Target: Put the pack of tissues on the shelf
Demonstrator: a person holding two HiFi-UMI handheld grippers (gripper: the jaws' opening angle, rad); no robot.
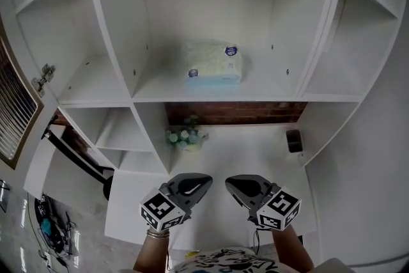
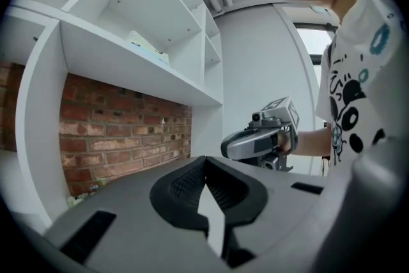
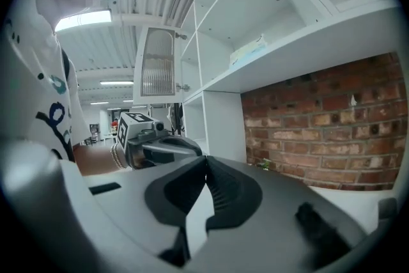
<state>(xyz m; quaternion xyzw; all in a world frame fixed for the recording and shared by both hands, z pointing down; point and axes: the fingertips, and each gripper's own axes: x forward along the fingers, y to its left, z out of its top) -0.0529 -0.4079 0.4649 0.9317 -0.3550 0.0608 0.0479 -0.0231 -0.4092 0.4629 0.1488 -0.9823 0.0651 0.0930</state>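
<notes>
We see the pack of tissues [image 1: 213,62] lying in the middle compartment of the white shelf [image 1: 217,95], above the table [image 1: 255,153]. Our left claw [image 2: 204,166] and right claw [image 3: 205,163] are both pinched together and empty, side by side over the table, well apart from the pack

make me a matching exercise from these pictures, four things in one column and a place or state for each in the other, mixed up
Things
1. pack of tissues
2. bunch of pale flowers
3. small dark container
4. left hand-held gripper

Places or states
A. on the counter, at the right end of the brick wall
B. jaws together, nothing between them
C. on the shelf, middle compartment
D. on the counter, at the left end of the brick wall

Pairs: 1-C, 2-D, 3-A, 4-B
</notes>
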